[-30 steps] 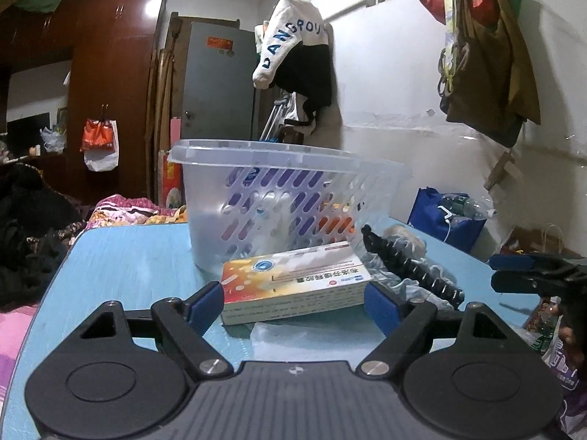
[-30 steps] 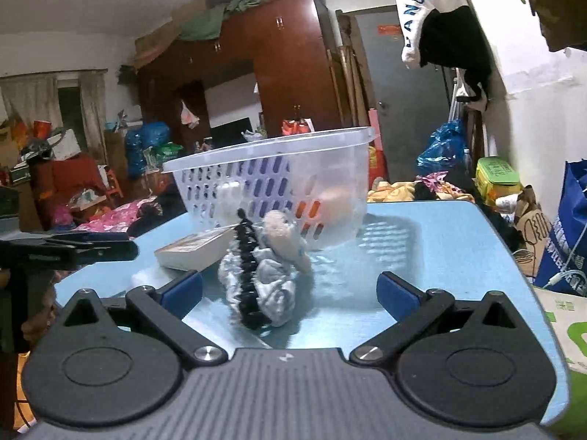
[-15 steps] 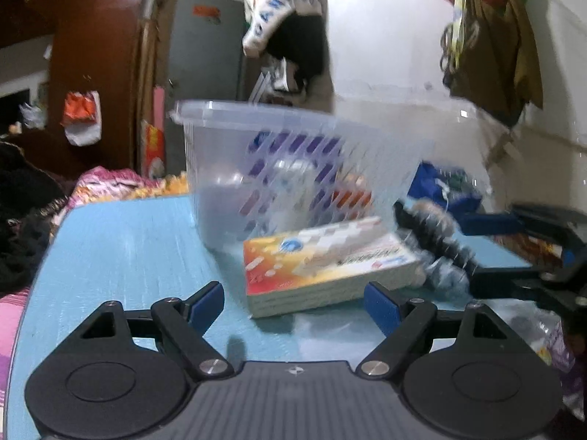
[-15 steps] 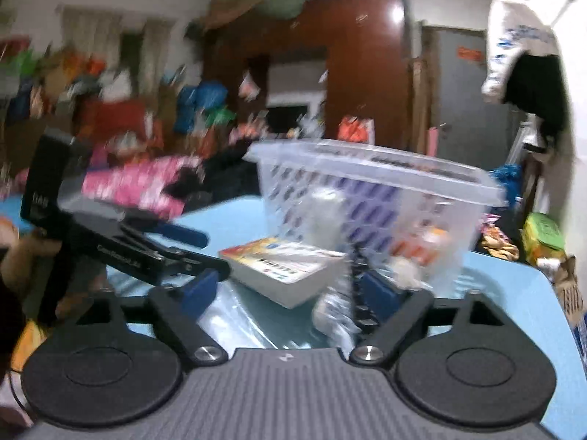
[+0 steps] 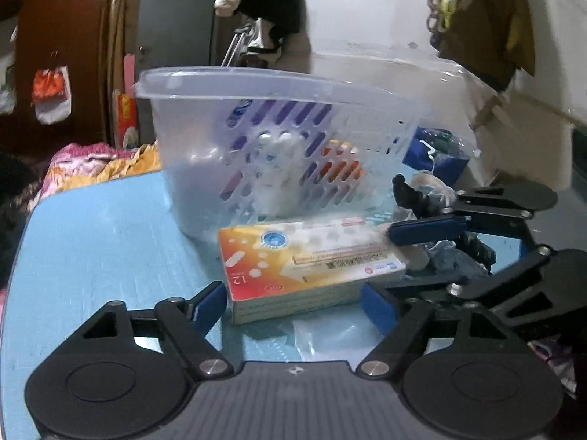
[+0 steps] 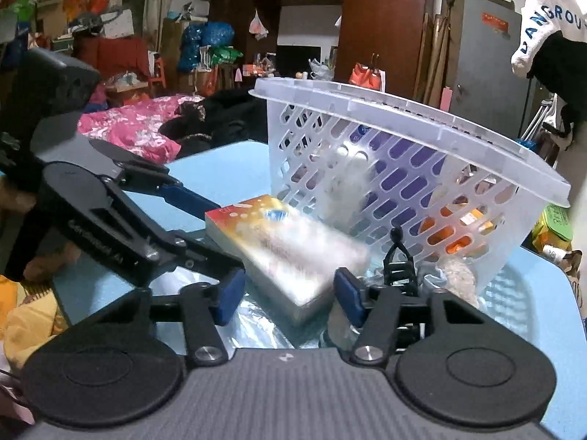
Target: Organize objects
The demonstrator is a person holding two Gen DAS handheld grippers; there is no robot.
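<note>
An orange and white medicine box [image 5: 312, 256] lies flat on the blue table [image 5: 95, 242] in front of a clear slotted basket [image 5: 279, 139]. My left gripper [image 5: 293, 306] is open, its pads at the box's near corners. My right gripper [image 6: 286, 293] is open around the box's [image 6: 282, 249] near end. A black-beaded grey hair tie bundle [image 5: 440, 227] lies right of the box; in the right wrist view the bundle [image 6: 403, 267] sits by the right finger. The right gripper shows in the left wrist view [image 5: 425, 253], one finger above the box.
The basket [image 6: 403, 168] holds a white fluffy item [image 6: 345, 187] and orange packets [image 6: 462, 227]. Clear plastic film [image 6: 256, 315] lies on the table under the box. Bedding [image 6: 128, 128] lies beyond the table's far edge. A white wall [image 5: 403, 18] stands behind the basket.
My right gripper has swung left from the hair tie bundle to the medicine box and closed in around its end. My left gripper has moved closer to the box.
</note>
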